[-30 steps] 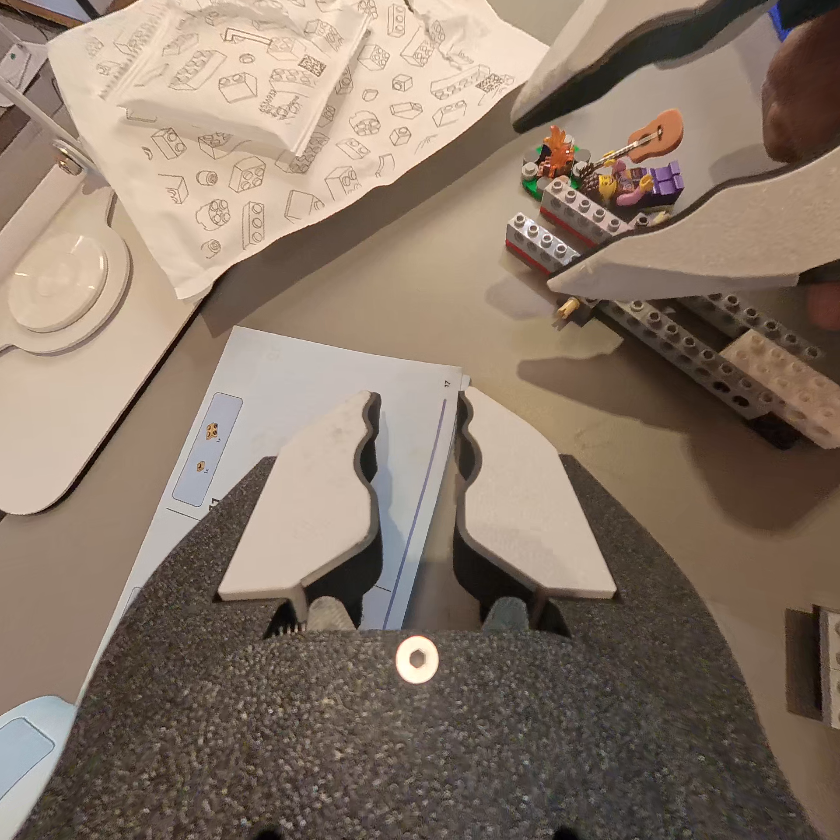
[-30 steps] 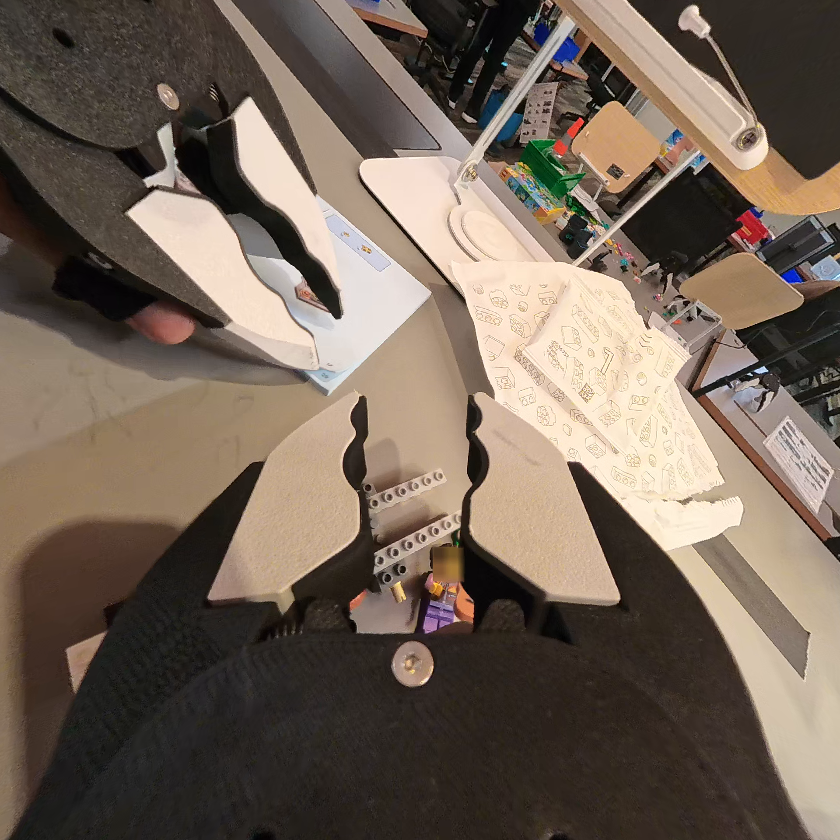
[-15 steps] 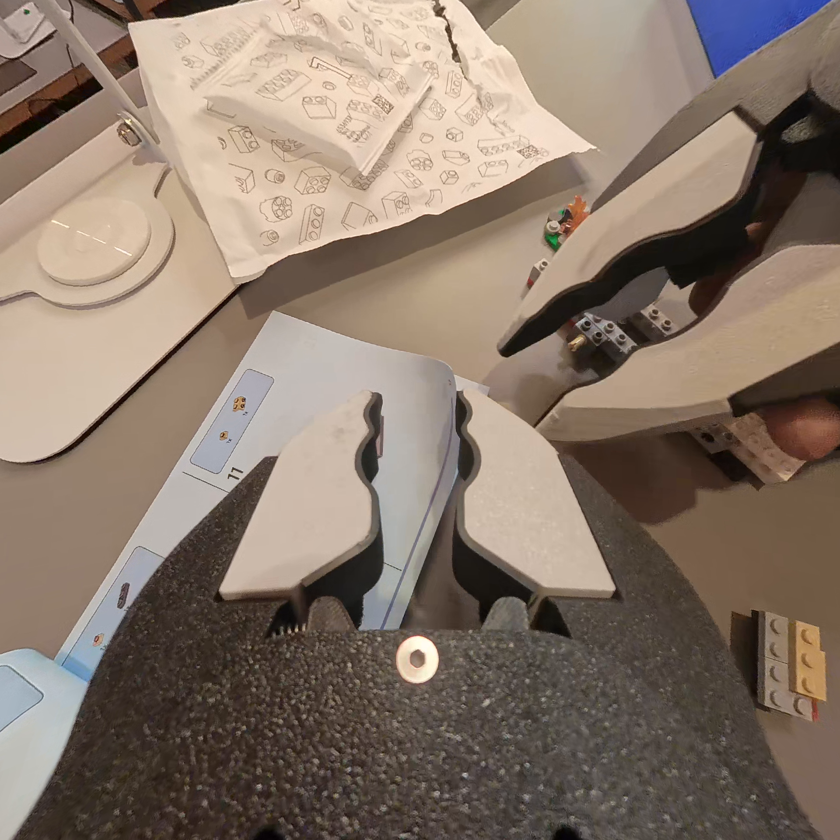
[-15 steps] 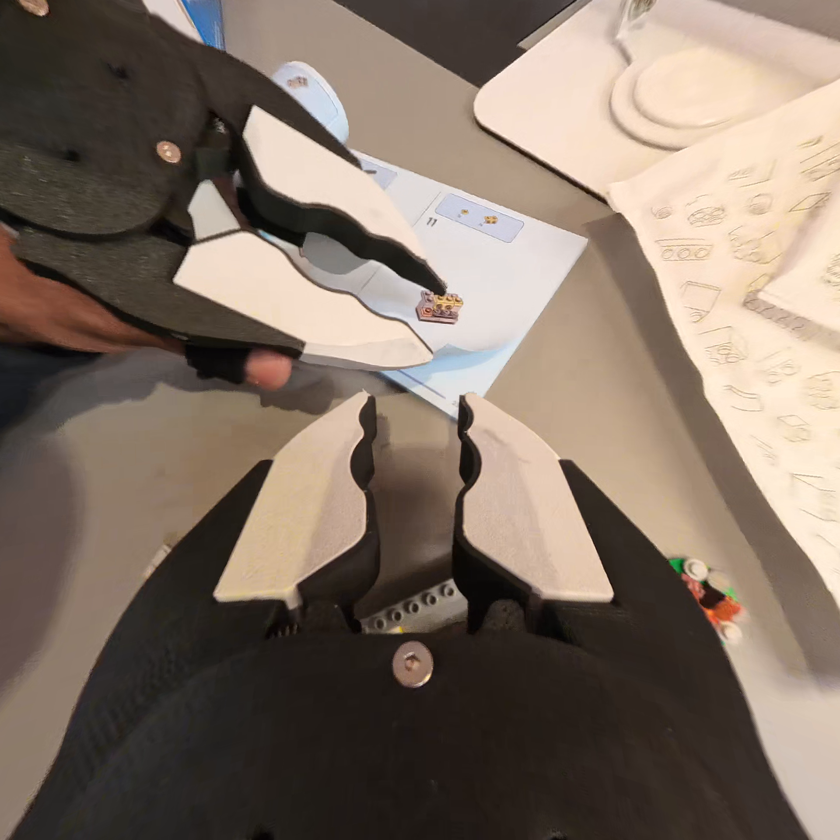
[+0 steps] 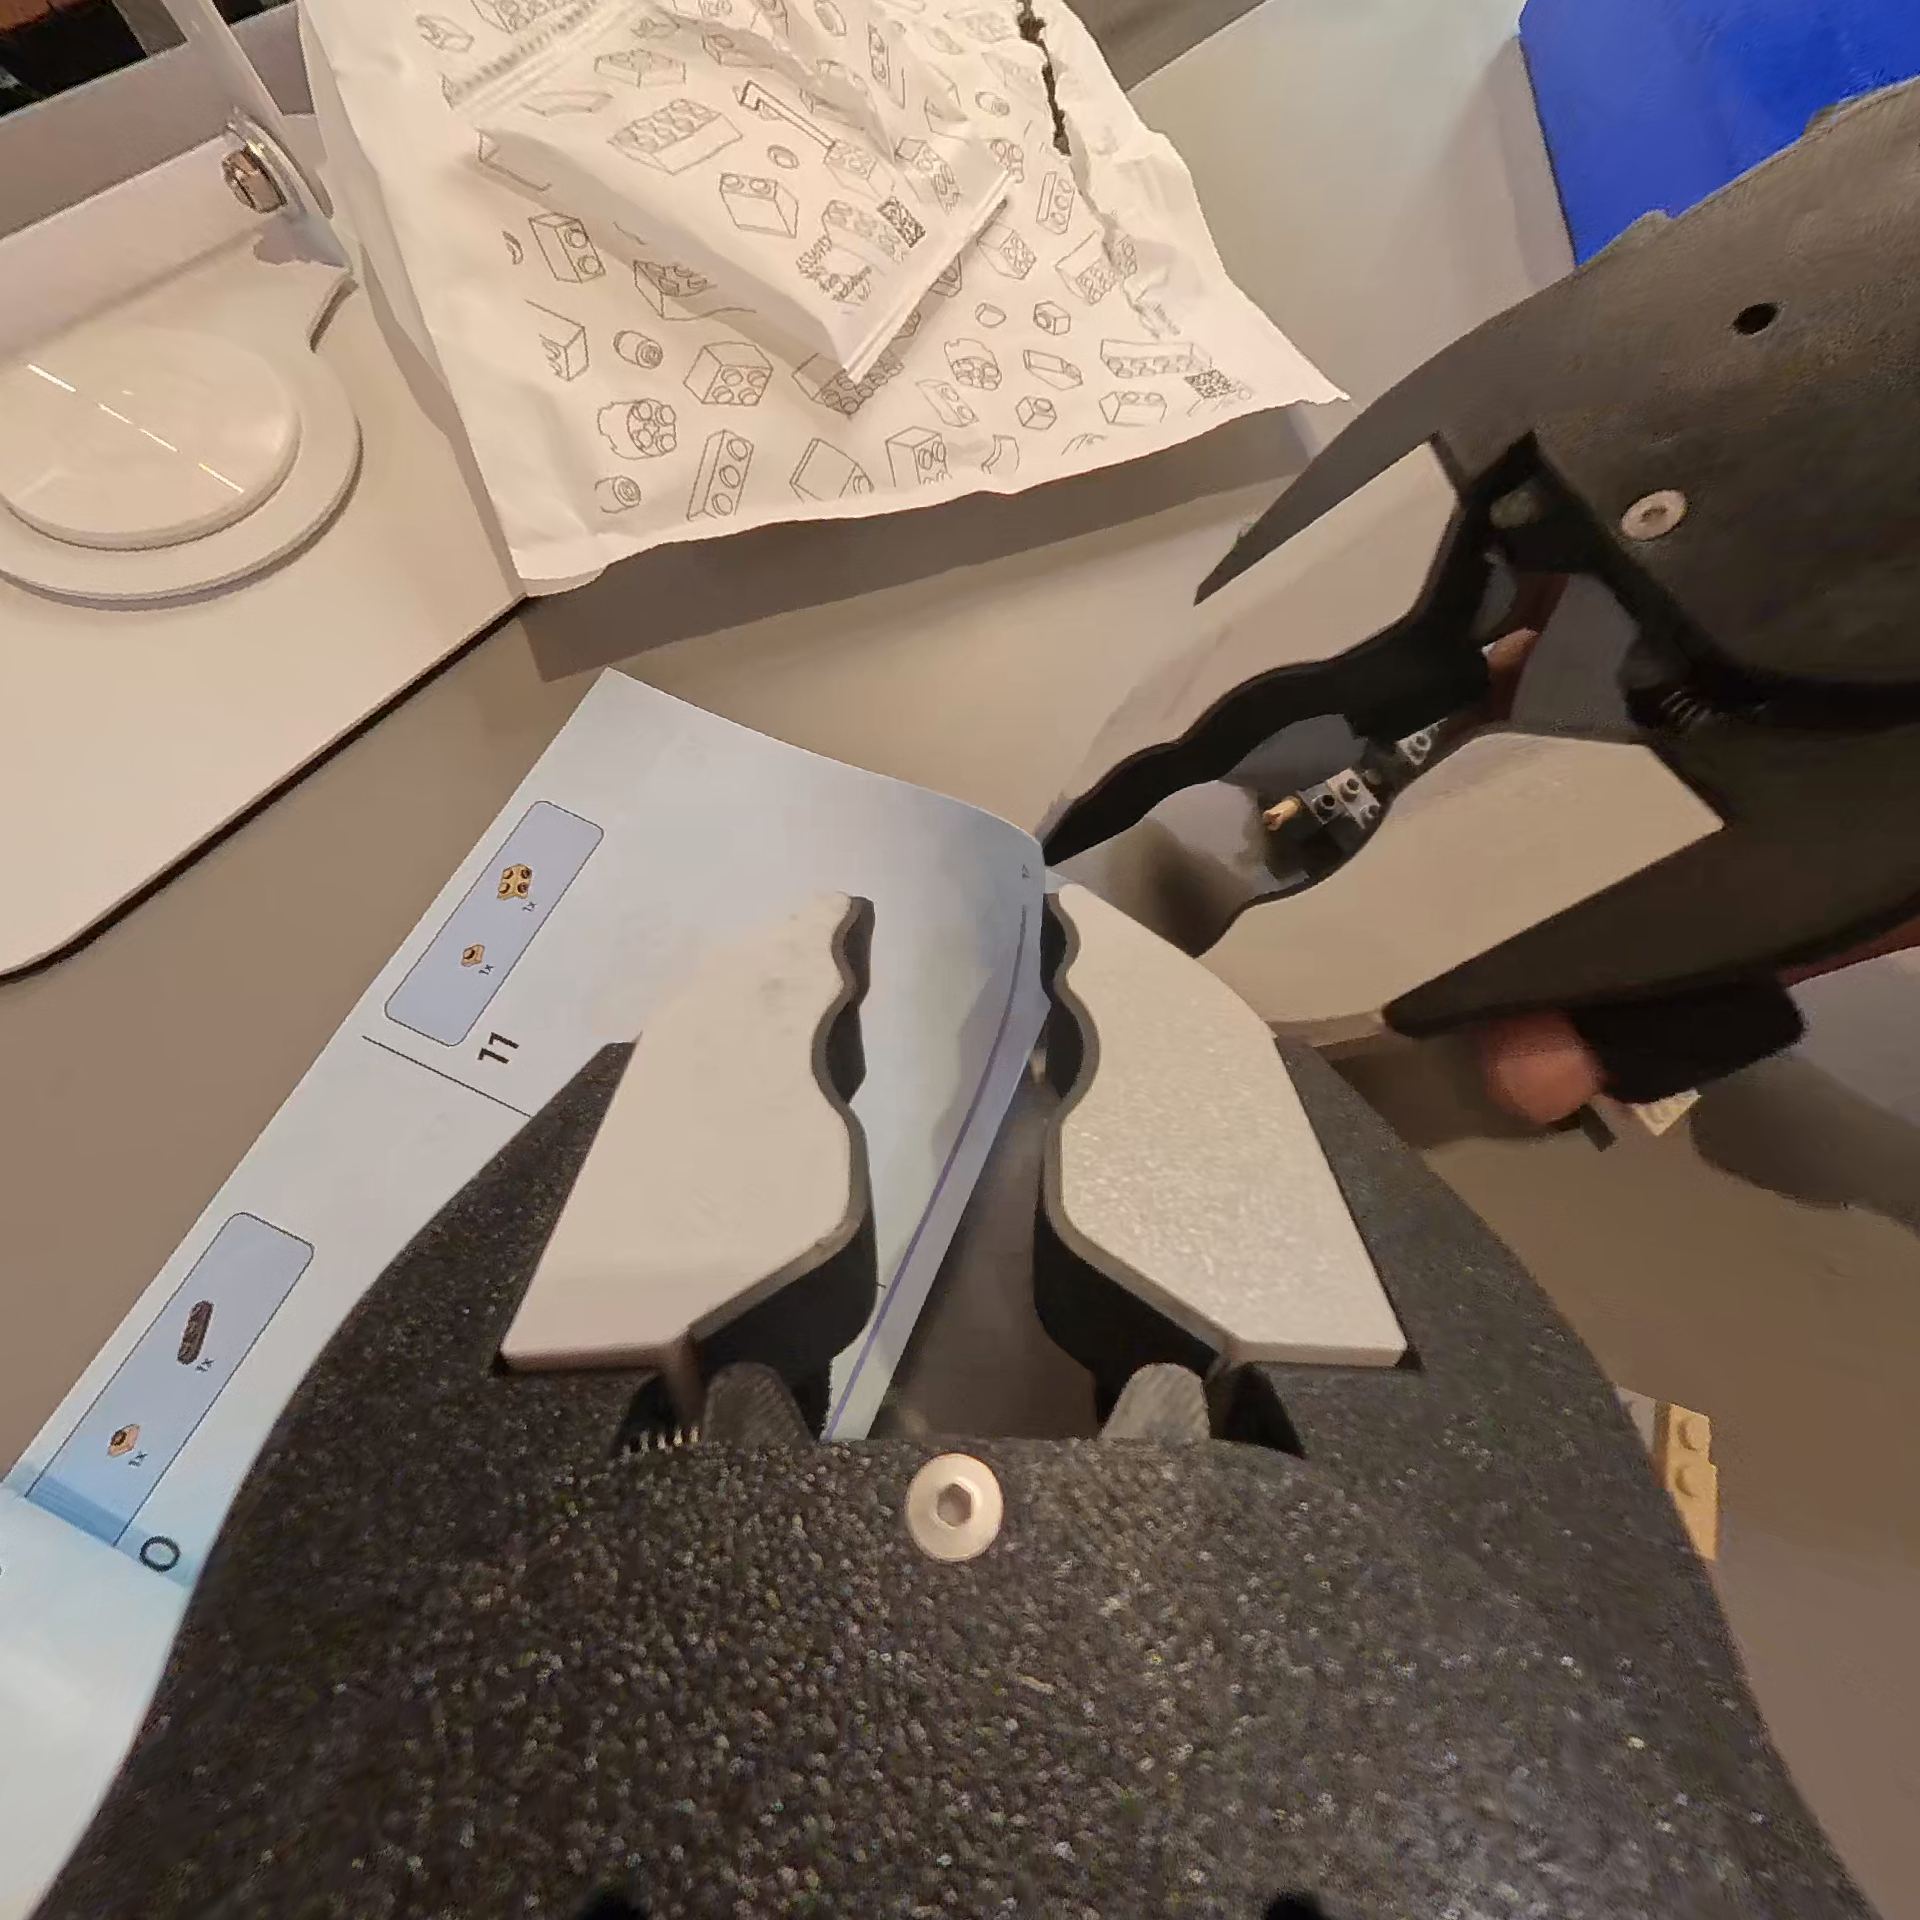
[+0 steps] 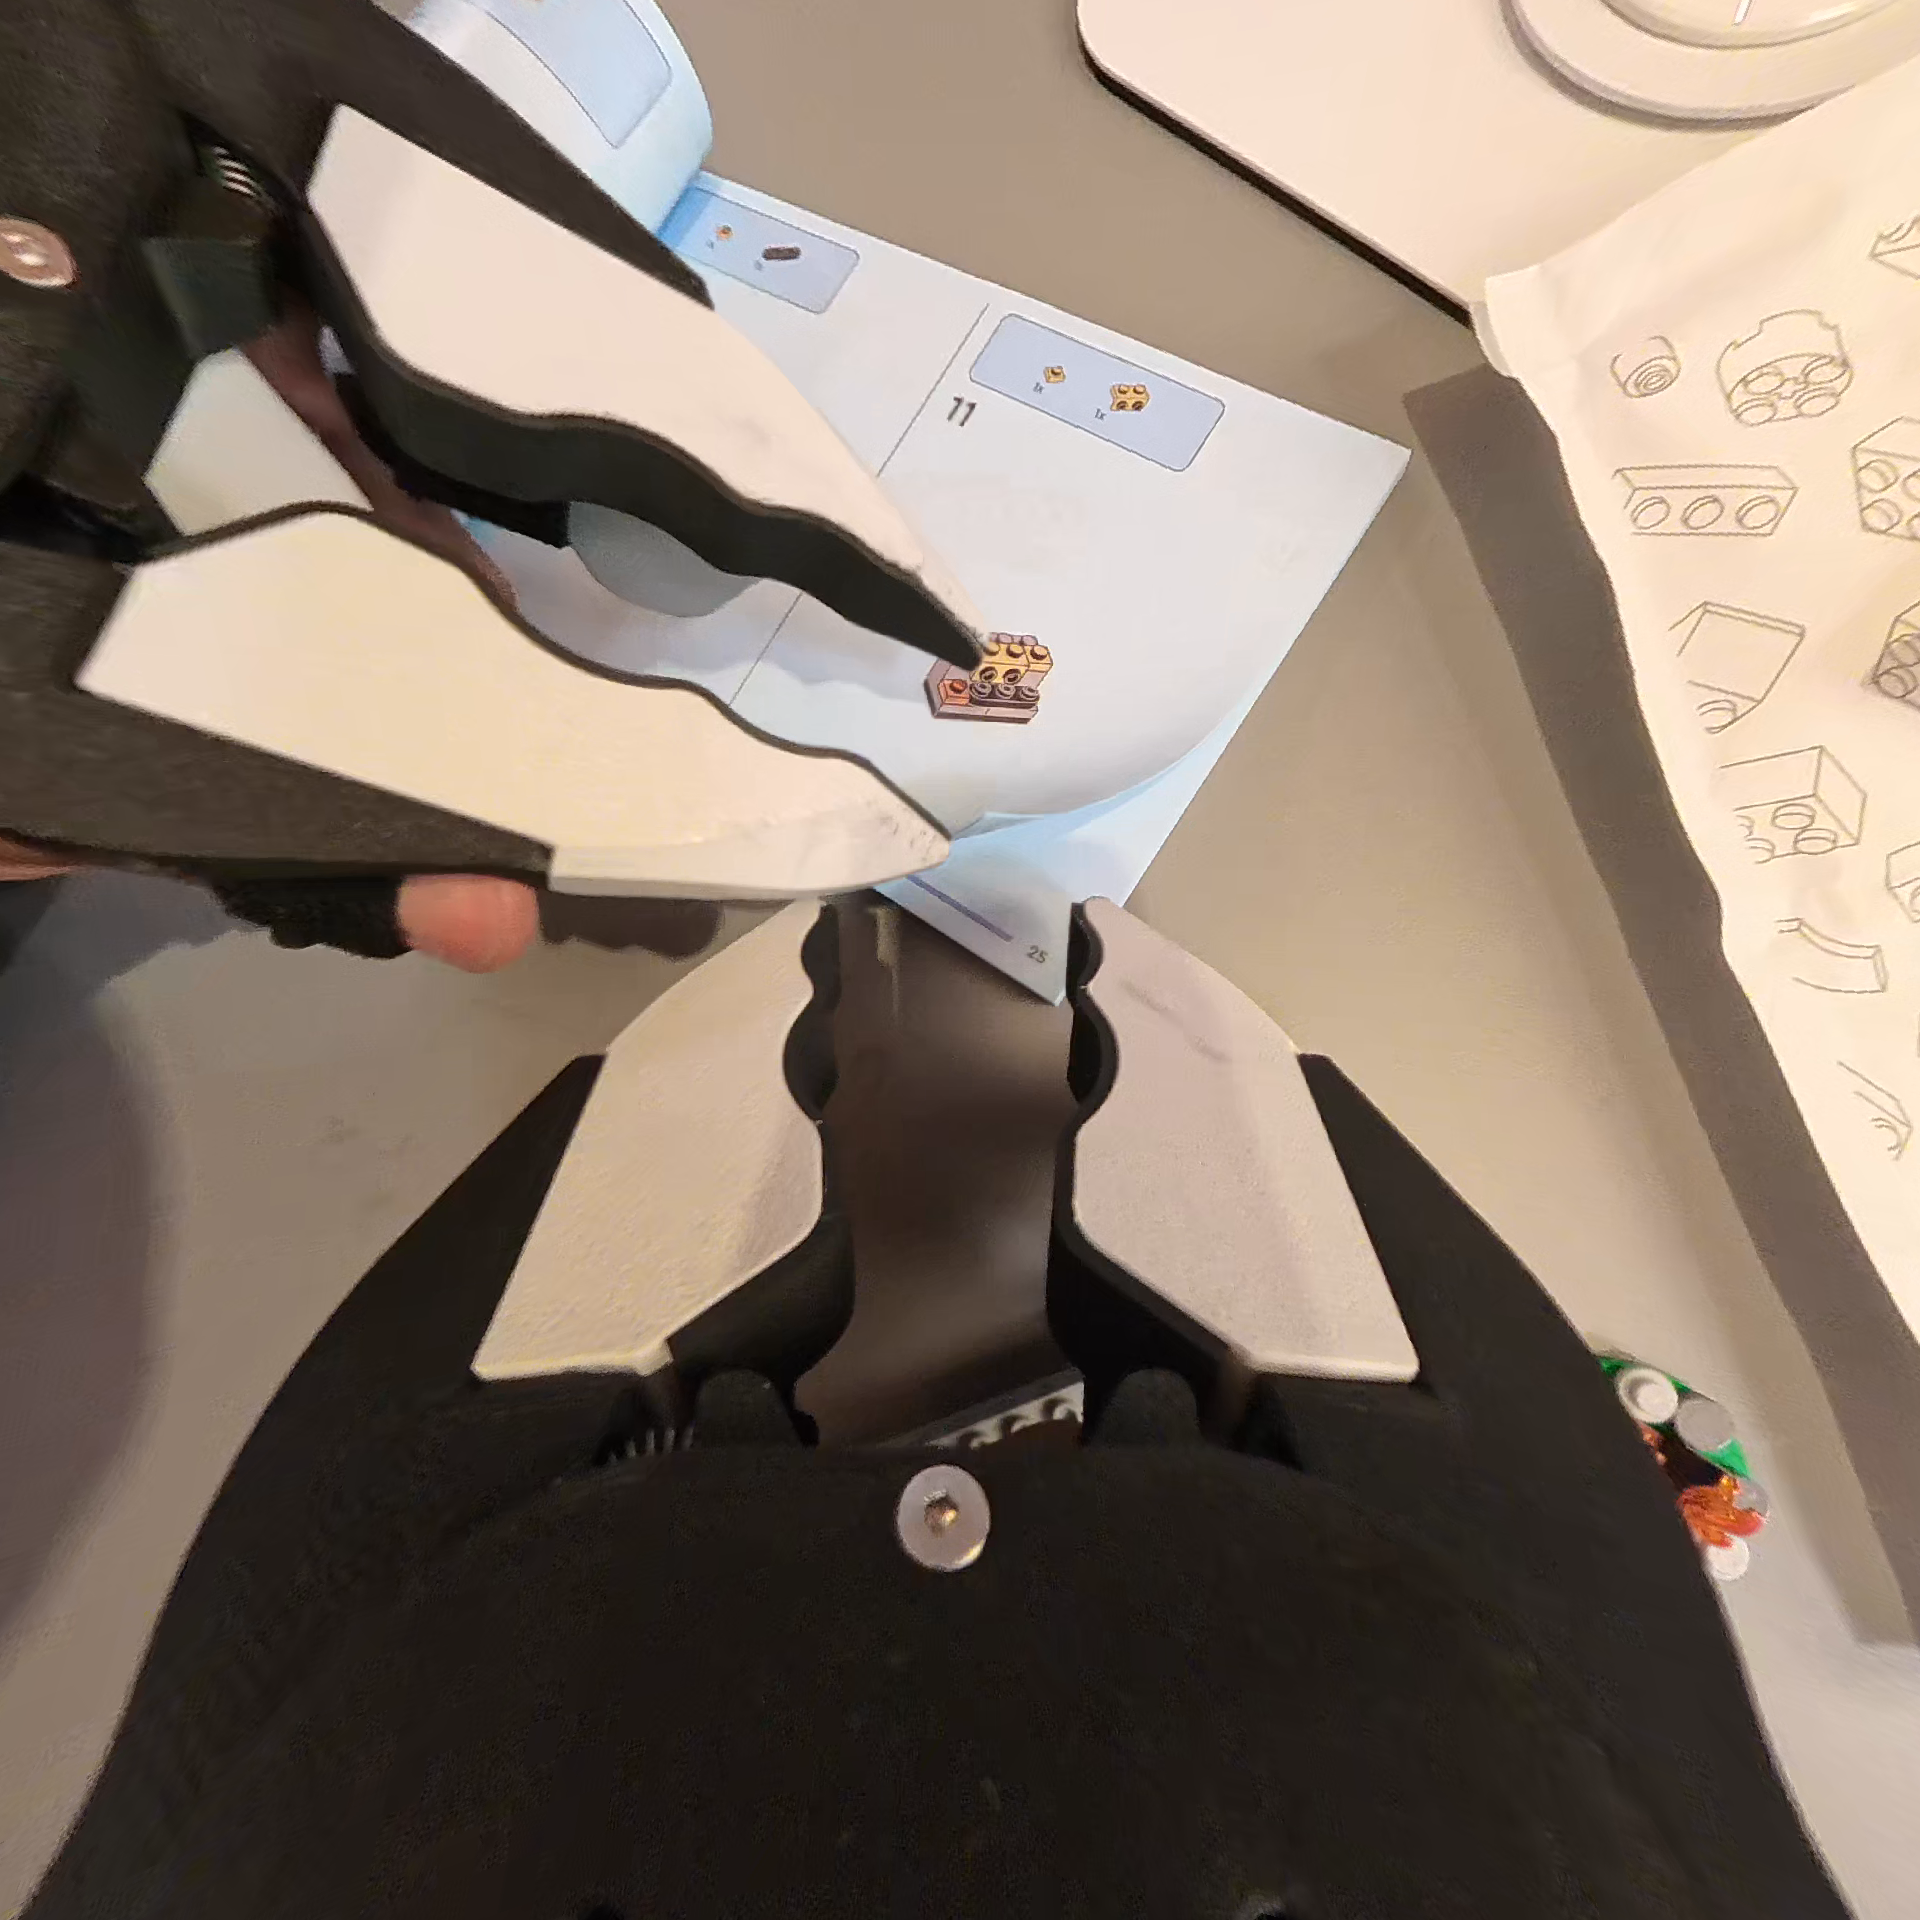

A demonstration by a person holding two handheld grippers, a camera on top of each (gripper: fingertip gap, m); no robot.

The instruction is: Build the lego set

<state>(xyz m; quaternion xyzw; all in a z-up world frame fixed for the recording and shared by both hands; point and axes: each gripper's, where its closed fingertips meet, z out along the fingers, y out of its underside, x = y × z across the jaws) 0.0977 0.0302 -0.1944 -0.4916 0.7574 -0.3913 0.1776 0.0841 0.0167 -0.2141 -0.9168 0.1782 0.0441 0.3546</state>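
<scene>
Left wrist view: left gripper (image 5: 956, 914) narrowly parted, straddling a curled-up page of the pale blue instruction booklet (image 5: 665, 883), pads not pressing it; right gripper (image 5: 1122, 717) just beside.

Right wrist view: right gripper (image 6: 945, 935) parted wider, bare, over the grey worktop (image 6: 1351, 1039) at the booklet's near corner; printed paper bag (image 6: 1714, 623) towards the right edge.
</scene>
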